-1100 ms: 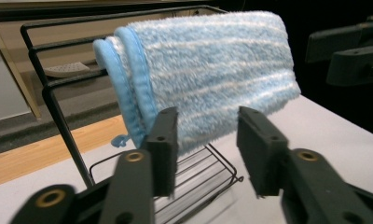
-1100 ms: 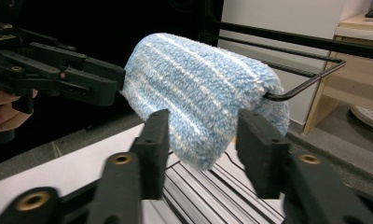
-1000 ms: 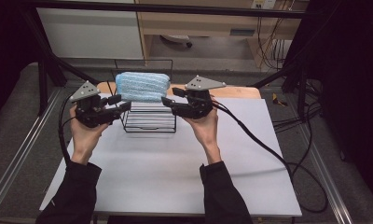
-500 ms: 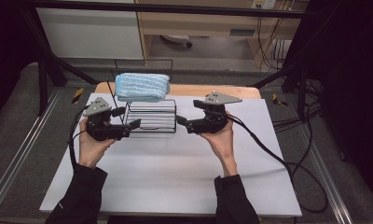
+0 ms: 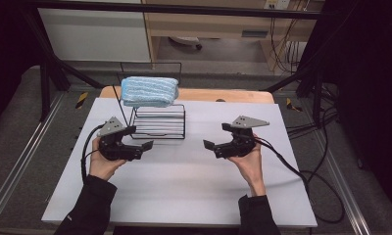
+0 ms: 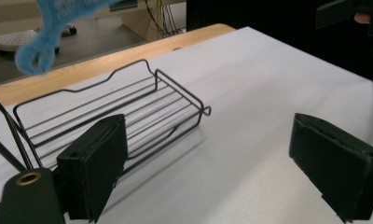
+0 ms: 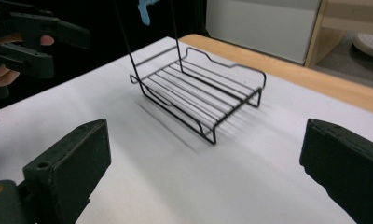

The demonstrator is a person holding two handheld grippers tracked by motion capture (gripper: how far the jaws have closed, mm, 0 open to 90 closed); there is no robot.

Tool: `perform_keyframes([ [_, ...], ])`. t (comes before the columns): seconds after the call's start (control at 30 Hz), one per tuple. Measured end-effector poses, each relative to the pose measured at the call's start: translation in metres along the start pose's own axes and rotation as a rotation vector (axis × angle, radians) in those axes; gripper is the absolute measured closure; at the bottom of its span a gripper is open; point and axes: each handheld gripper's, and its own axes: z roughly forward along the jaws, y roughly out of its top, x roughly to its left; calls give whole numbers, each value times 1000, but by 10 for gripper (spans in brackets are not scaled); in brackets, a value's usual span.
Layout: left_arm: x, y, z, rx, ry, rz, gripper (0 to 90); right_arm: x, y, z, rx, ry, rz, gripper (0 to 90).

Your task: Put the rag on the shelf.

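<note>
White sheeting covers the table [image 5: 184,186], with a wooden edge at its far side. On it stands a black wire rack [image 5: 157,122] whose top tier carries a folded blue towel [image 5: 150,91]. Both grippers hover low over the sheet, well clear of the rack. The left gripper [image 5: 144,145] and right gripper [image 5: 209,146] have just been opening; their jaws stand spread wide with nothing between them.

even overhead light on the white table [image 5: 184,196]; dark surroundings, soft shadows under the wire rack [image 7: 198,100], slightly soft frames.
</note>
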Motion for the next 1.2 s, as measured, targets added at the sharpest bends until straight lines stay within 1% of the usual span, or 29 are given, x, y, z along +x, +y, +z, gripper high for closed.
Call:
perform_keyframes([
  [0.03,-2,-5,2,14,-3,7,115,-2,-5,-1,7,-1,3,21],
  [0.13,-7,-25,9,70,15,60,115,-9,-19,-3,27,2,15,15],
  [0.17,-8,-29,11,76,16,66,115,-11,-24,-4,36,4,20,14],
  [0.27,-9,-44,15,100,11,58,115,-15,-36,-8,42,1,22,12],
  [0.37,-11,-53,15,126,23,67,114,-19,-48,-14,48,1,28,10],
  [0.43,-10,-59,12,123,20,60,109,-20,-56,-18,55,4,34,9],
  [0.53,-8,-64,8,116,15,33,109,-24,-70,-24,85,2,31,8],
  [0.57,-7,-65,6,116,13,31,109,-25,-74,-26,97,-2,30,8],
  [0.63,-7,-69,4,123,11,42,109,-27,-82,-29,109,-18,39,8],
  [0.7,-7,-73,0,127,7,41,109,-28,-87,-32,113,-27,41,7],
  [0.77,-6,-77,-4,123,1,35,109,-28,-90,-33,133,-35,35,6],
  [0.83,-5,-80,-5,120,-4,22,109,-27,-93,-34,140,-21,29,6],
  [0.9,-5,-82,-4,128,2,26,109,-26,-97,-36,151,-9,35,6],
  [1.03,-6,-84,-4,140,0,30,109,-28,-102,-36,164,-7,49,6],
  [1.1,-6,-85,-4,145,0,29,109,-28,-102,-36,176,-7,52,6],
  [1.2,-5,-86,-4,150,2,29,109,-29,-102,-36,179,-1,51,6],
])
